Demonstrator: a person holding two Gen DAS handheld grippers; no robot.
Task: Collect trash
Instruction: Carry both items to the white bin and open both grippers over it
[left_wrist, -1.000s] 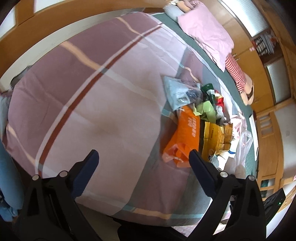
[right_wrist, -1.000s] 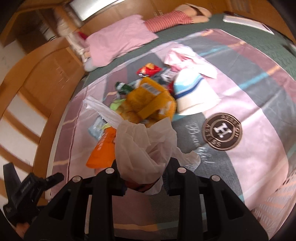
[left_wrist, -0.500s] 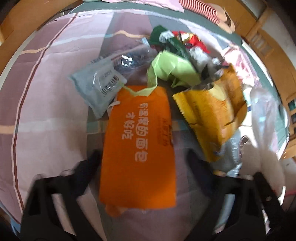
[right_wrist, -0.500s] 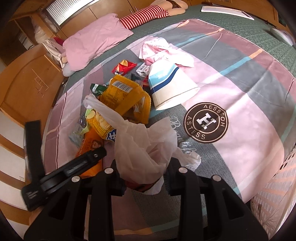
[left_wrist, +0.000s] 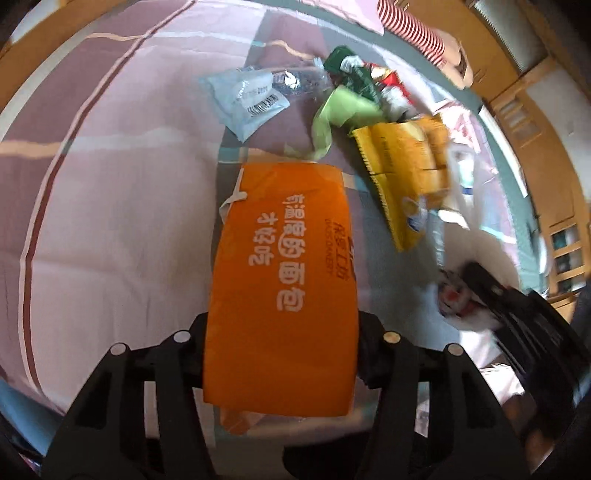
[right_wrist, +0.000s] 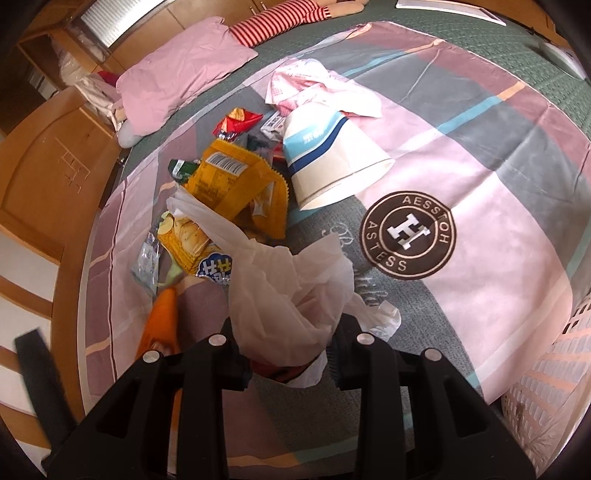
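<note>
My left gripper is closed against the near end of an orange bread bag that lies on the bed and reaches up over the fingers. It also shows edge-on in the right wrist view. My right gripper is shut on a white plastic bag that bunches up between the fingers. Beyond lie a yellow snack bag, a light green wrapper, a clear blue-grey pouch and green and red wrappers. The yellow bag also shows in the right wrist view.
The plaid bedsheet covers the bed. A white and blue paper bag and pink paper lie past the trash. A pink pillow and a striped cushion sit at the head. A wooden bed frame runs along the left.
My left gripper swung from the bare sheet to the trash pile, came down over the orange bag and closed its fingers onto it. My right gripper kept hold of the white plastic bag.
</note>
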